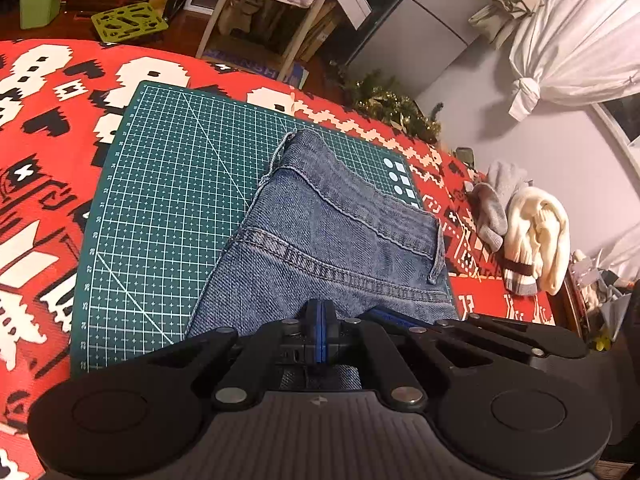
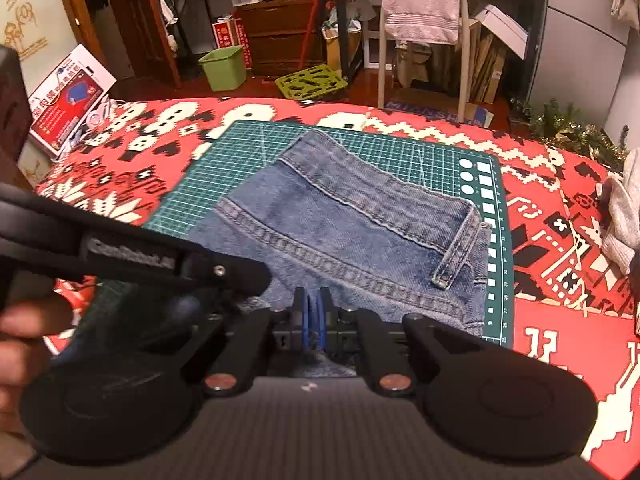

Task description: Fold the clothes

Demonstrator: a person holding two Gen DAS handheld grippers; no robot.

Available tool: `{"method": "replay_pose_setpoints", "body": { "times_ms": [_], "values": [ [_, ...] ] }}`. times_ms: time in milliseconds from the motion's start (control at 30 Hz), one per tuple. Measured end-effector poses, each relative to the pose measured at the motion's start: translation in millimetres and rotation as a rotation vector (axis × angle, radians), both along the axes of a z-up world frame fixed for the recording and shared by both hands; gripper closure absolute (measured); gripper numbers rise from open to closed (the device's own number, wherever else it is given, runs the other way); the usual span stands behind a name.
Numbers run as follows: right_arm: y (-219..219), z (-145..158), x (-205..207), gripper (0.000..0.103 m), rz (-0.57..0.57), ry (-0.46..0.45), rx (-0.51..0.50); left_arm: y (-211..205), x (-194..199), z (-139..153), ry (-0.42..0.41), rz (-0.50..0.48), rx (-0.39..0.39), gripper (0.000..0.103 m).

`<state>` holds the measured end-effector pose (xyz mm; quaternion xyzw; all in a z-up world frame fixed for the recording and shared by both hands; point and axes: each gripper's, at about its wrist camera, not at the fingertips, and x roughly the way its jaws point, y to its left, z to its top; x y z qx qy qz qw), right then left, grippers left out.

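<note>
On the green cutting mat (image 1: 160,200), over the red patterned table (image 1: 48,128), lie folded jeans (image 1: 328,240). Left tongs (image 1: 319,316) are clenched on the denim's near edge; right tongs (image 2: 314,308) likewise, pads pinching cloth. Beyond, a green bin (image 2: 223,67) stands on the floor, contents hidden

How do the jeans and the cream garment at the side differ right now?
The jeans are blue denim with stitched seams; the cream garment is a soft, pale knit. The jeans lie spread on the green cutting mat; the cream garment sits bunched in a heap off the mat, beside a grey garment. The jeans are pinched by the left gripper and right gripper; the cream garment is untouched. Both rest on the red patterned cloth.
</note>
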<state>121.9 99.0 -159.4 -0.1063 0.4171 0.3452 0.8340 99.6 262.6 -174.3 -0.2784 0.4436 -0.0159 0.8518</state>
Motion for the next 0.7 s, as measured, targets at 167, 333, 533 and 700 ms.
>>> {"method": "replay_pose_setpoints", "body": {
  "times_ms": [167,333,533,700],
  "values": [
    [-21.0,-0.7,11.9,0.103,-0.068,-0.004,-0.018,-0.6,1.3,1.3,-0.001,-0.02,0.028,0.1],
    [-51.4,-0.5,21.8,0.103,-0.092,0.034,0.022,7.2,-9.0,6.6,0.015,0.009,0.069,0.1],
    [-65.9,2.6,17.0,0.103,-0.107,-0.012,-0.029,26.2,-32.1,5.9,0.04,0.051,0.058,0.1],
    [-85.0,4.0,14.7,0.1,-0.18,-0.013,-0.068,23.5,-46.3,12.1,0.056,0.065,0.068,0.101]
  ]
}}
